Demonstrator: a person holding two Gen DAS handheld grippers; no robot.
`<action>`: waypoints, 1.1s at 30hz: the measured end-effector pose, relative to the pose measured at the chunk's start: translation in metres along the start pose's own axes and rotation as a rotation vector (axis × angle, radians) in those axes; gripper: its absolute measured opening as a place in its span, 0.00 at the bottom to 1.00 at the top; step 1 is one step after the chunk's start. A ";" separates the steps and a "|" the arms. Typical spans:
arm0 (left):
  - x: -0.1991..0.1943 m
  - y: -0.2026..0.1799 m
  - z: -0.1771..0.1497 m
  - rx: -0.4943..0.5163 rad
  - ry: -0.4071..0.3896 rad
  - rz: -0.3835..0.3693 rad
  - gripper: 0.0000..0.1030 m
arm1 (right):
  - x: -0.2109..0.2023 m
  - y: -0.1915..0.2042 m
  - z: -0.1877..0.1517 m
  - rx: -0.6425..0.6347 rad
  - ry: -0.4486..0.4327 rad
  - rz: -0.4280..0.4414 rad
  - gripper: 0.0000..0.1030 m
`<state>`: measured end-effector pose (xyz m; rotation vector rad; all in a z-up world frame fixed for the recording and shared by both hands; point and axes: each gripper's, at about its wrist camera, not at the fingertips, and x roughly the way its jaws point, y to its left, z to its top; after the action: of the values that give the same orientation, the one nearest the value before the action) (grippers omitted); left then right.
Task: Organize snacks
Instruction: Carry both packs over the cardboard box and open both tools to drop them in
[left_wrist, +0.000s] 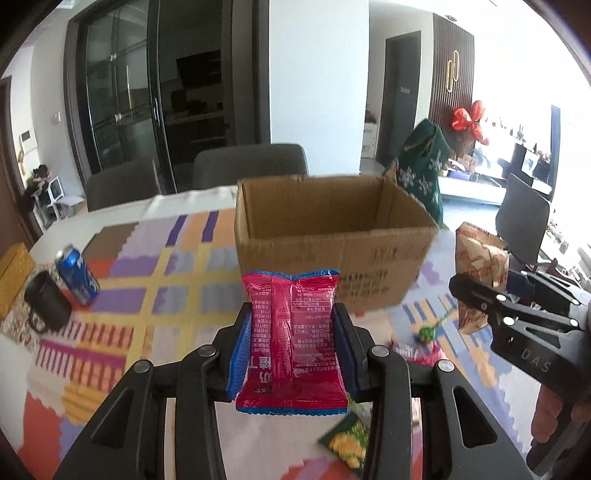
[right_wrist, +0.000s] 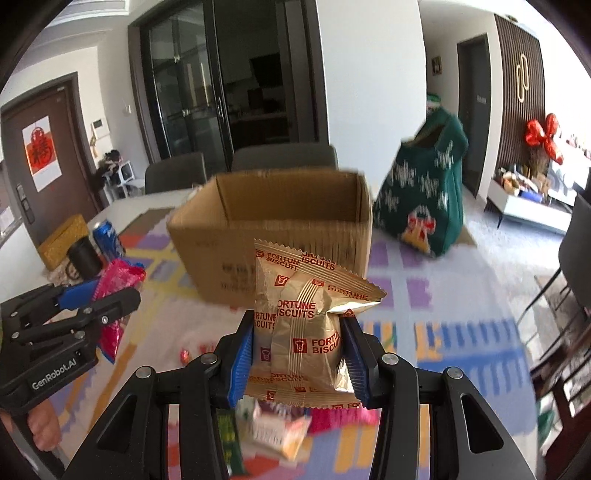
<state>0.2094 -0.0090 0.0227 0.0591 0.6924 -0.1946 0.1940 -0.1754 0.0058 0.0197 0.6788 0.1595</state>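
— What have you got in your left gripper (left_wrist: 293, 347)?

— Its blue pads are closed on a pink foil snack packet (left_wrist: 291, 341), held upright above the patterned tablecloth (left_wrist: 155, 295), just in front of the open brown cardboard box (left_wrist: 332, 243).

— And your right gripper (right_wrist: 299, 354)?

— It's clamped around a gold Fortune Biscuits packet (right_wrist: 303, 325), also in the air in front of that box. More snacks lie blurred on the cloth beneath; a blue drink can (left_wrist: 75, 275) and black mug (left_wrist: 48, 306) stand off to the left
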 end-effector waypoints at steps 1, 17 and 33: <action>0.002 0.001 0.006 0.002 -0.006 0.000 0.40 | 0.001 0.000 0.008 -0.005 -0.015 -0.004 0.44; 0.048 0.012 0.093 0.026 0.013 -0.080 0.40 | 0.037 -0.005 0.095 -0.026 -0.036 0.028 0.44; 0.128 0.014 0.125 0.039 0.125 -0.114 0.41 | 0.104 -0.015 0.130 -0.030 0.058 0.041 0.44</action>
<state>0.3867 -0.0300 0.0367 0.0692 0.8177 -0.3160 0.3574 -0.1697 0.0414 0.0002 0.7341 0.2106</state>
